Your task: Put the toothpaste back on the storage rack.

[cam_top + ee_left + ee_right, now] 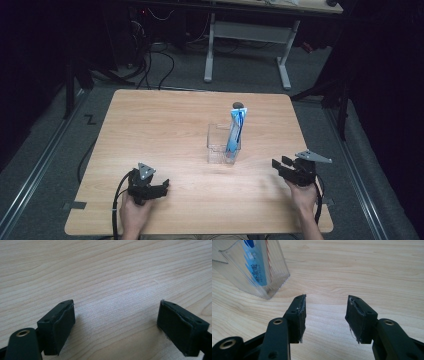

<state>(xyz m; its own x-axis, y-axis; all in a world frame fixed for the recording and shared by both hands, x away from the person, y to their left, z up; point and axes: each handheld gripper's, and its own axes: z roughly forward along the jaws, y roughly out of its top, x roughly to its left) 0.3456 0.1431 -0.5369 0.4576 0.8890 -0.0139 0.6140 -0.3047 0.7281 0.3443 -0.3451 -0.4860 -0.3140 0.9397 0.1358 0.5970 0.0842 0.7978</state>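
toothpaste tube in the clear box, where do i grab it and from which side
Probably by the upper part of the toothpaste tube, where it stands above the rim of the clear box. It stands nearly upright in the box's right end, walls shielding its lower half, so come from above or the right with the open right gripper.

Cut off, hidden and too small to read

In the right gripper view the clear box [259, 275] runs off the top and left edges, and the print on the blue tube [255, 267] inside is blurred. In the high view the tube's [235, 135] lettering is too small to read, the dark thing [238, 105] at its top cannot be identified, and the forearms are cut off at the bottom edge.
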